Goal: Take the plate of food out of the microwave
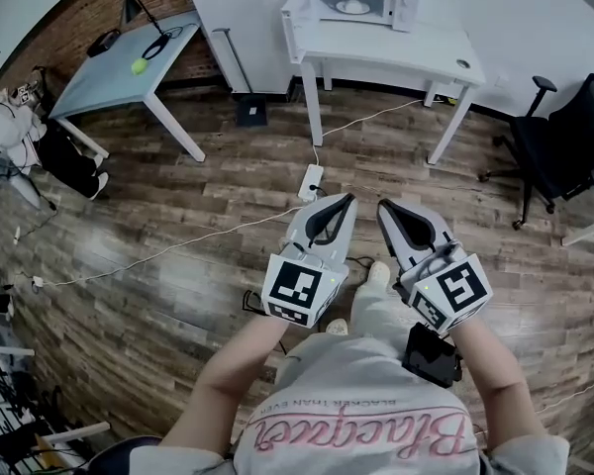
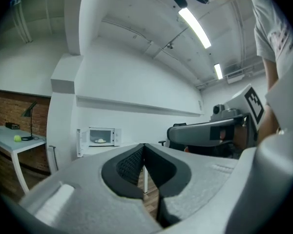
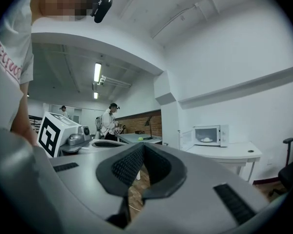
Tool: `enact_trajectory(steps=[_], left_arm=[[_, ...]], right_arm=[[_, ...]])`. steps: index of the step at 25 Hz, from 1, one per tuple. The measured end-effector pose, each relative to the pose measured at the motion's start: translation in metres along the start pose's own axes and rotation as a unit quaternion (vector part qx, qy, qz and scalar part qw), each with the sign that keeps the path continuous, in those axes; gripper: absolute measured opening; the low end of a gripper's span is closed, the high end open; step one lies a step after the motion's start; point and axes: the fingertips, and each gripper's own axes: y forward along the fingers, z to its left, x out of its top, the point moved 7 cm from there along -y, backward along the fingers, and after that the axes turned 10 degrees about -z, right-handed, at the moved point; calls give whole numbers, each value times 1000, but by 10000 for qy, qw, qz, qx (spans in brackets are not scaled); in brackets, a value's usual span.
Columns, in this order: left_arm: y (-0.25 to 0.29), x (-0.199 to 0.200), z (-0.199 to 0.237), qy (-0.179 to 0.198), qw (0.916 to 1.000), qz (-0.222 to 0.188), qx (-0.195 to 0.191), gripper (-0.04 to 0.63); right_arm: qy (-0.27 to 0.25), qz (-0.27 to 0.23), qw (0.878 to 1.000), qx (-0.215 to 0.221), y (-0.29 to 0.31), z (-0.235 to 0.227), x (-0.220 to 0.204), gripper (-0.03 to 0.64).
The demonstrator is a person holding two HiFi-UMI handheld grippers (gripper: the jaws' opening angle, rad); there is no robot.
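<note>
The plate of food [image 1: 352, 6] sits inside the microwave [image 1: 404, 6], a pale mound on a white dish. The microwave's door [image 1: 299, 13] is swung open to the left. It stands at the back of a white counter [image 1: 396, 52], straight ahead of both hand-held grippers and well apart from them, so the task's reach has not begun.

The plate looks stiff and probably fairly light, but smooth at the rim and likely to break if dropped. The food looks loose enough to slide if the dish tips, and it may be hot. The best hold is probably the near edge of the rim, the part that faces the open door. The jaws should pinch it top and bottom, and the plate should come straight out and stay level. A second hold on the far side of the rim would steady it.

The left hand-held gripper [image 1: 348, 199] has its jaws together with nothing between them, and its own view shows the dark pads meeting at the tip. The right hand-held gripper [image 1: 383, 206] is just beside it to the right, likewise closed and empty. Both are held low over the wooden floor [image 1: 178, 216] and point toward the counter. To the right of the right hand-held gripper stands a black office chair [image 1: 564, 137].
</note>
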Motion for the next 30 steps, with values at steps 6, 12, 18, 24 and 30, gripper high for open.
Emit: enact_trajectory(steps=[6,12,18,24,30], left_arm=[[34,-6,7,6,10000,-59,-71,6],[74,-15,21,66,9999,-77,-110,6],[122,-21,30,271,9996,-38,51,6],[174,-24,40,144,9994,-175,250,6],[213,-28,47,98,9986,-112,502,6]], right_arm=[[-232,143,9991,331,21,-25,-9,12],[-196,58,9997,100,40,-50,-21,12],[-83,-5,9998,161,55,-98,-17,11],[-203,-24,9997,166,67,-155,-13,11],[-159,-40,9993,345,79,-196,-10,11]])
